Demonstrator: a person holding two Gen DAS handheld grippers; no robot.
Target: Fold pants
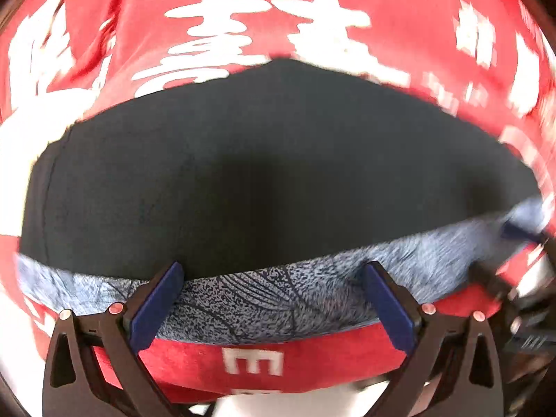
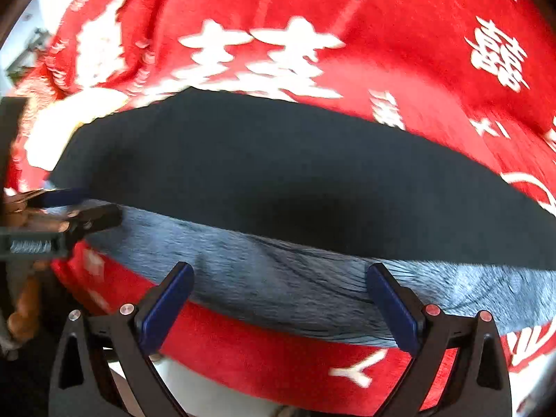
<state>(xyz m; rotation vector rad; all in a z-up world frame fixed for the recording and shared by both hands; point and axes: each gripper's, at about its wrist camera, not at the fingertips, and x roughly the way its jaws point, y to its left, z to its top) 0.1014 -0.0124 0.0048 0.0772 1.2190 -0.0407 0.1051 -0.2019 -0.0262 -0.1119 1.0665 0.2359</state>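
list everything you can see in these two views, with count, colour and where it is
pants: one, dark navy to black, lying flat across the middle of the red cloth
waistband: one, mottled blue-grey with dark line pattern, along the near edge of the pants, just ahead of both grippers
red cloth: one, red with white characters and letters, spread under the pants and filling the background
clutter at the far left of the right wrist view: too blurred to name
left gripper: one, black frame with blue pads, open over the waistband, nothing between the pads
right gripper: one, black frame with blue pads, open over the waistband, nothing held
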